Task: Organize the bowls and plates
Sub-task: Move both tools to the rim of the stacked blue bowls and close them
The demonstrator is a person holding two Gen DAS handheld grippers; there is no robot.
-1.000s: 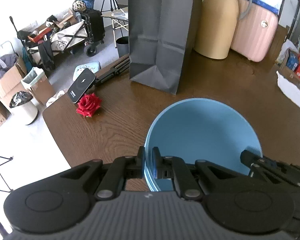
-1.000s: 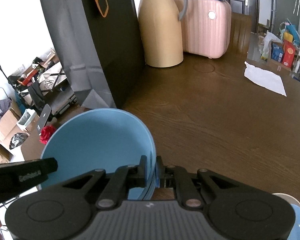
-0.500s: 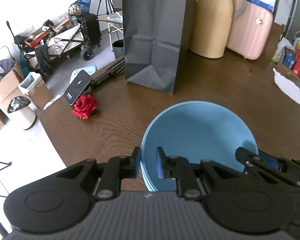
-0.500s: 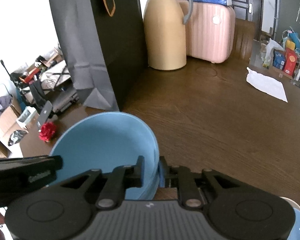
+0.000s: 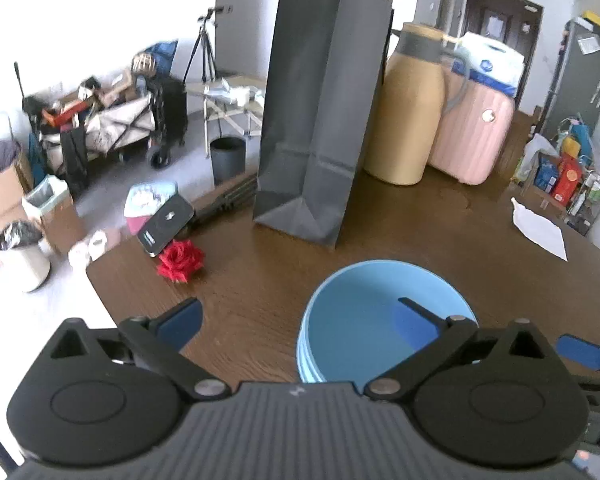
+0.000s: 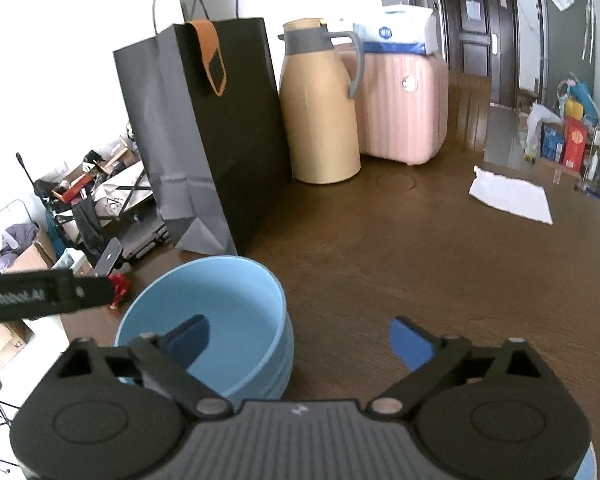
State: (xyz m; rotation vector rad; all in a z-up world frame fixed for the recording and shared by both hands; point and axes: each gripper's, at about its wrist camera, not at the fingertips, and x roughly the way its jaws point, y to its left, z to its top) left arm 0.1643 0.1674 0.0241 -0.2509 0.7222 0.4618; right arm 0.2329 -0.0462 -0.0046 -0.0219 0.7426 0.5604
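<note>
Fingers [image 5: 182,316] of both grippers are spreading wide, gripping nothing; blue bowls [image 6: 216,320] are sitting nested on the table [image 6: 380,260], apparently stacked for tidiness.

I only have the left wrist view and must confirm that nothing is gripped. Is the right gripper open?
Observer: Yes. The right gripper is wide open. One finger hangs over the inside of the top blue bowl, the other over the table, and neither pinches the rim.
Operator: Any more dishes on that side?
Observer: A light blue edge peeks out at the lower right corner of the right wrist view. Too little of it shows to tell what it is.
</note>
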